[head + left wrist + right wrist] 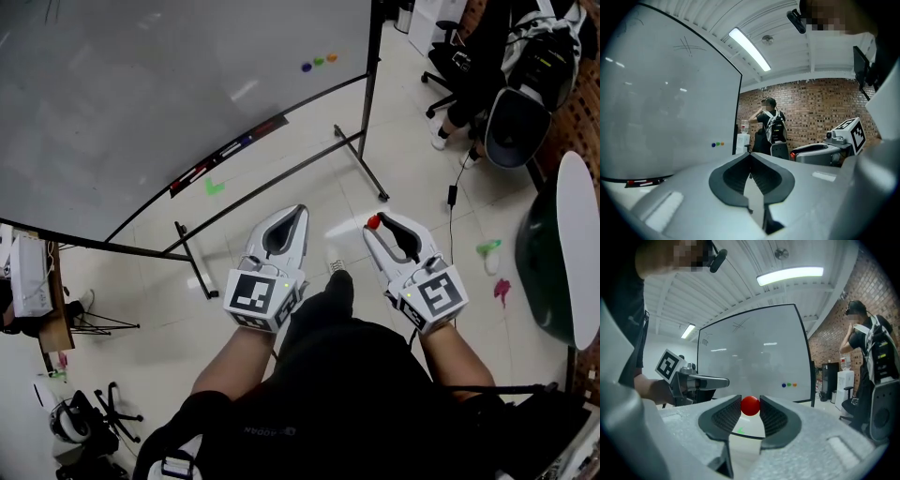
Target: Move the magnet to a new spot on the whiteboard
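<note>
A small red ball magnet (pixel 373 223) (pixel 750 406) sits pinched between the tips of my right gripper (pixel 377 225) (pixel 750 407), which is shut on it. My left gripper (pixel 302 210) (pixel 750 154) is held beside it, its tips meeting with nothing between them. Both are held low near my body, away from the whiteboard (pixel 141 94) (pixel 754 357). The whiteboard stands ahead and to the left on a wheeled frame. Blue, green and orange magnets (pixel 319 62) (pixel 789 385) stick in a row near its lower right corner. Its tray (pixel 230 150) carries markers.
The board's stand legs (pixel 361 159) spread over the tiled floor. A seated person on an office chair (pixel 478 75) is at the far right; a person with a backpack (pixel 771 126) stands by the brick wall. A round table (pixel 572 253) is at right. Green and pink marks (pixel 502 289) dot the floor.
</note>
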`<state>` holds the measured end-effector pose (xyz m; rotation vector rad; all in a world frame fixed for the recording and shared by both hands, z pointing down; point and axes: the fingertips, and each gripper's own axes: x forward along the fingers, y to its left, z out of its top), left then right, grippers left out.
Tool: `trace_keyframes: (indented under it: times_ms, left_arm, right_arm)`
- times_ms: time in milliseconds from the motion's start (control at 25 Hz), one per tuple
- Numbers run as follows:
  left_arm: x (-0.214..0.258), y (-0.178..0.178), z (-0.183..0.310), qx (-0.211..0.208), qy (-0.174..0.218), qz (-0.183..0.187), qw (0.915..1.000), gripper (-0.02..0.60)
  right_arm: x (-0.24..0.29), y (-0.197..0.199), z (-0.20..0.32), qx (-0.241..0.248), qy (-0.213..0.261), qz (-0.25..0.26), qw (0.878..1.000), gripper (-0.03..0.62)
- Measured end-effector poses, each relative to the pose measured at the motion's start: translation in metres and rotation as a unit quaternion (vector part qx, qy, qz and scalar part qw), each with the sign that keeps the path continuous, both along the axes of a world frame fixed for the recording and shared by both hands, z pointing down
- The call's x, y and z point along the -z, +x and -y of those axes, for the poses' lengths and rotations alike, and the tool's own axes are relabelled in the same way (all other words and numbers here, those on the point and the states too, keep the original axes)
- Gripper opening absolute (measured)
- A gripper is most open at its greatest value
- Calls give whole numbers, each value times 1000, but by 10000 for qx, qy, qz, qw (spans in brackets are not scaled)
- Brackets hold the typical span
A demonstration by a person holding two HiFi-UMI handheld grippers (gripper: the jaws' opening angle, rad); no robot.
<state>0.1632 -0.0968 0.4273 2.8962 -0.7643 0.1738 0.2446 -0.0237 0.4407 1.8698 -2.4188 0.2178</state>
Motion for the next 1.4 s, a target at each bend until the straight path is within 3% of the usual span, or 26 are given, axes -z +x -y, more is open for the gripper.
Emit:
trace_keyframes:
  times_ms: [560,880,1080,1400]
  left_arm:
    - [-3,65,157,339,-13,-311,9989,17]
    - [-5,101,202,366,24,-265,9990,17]
    - [-19,113,216,615,-152,-141,9979,17]
    - [-13,111,224,1458,-313,-154,9887,17]
  right_arm:
    - [5,113,156,-258,23,-674,9974,107]
    - [-5,154,222,-392,168,-571,9975,107]
    - [-18,184,273,-352,290,-1330,9901,107]
    - [-90,232,384,-83,98,-2258,9741,107]
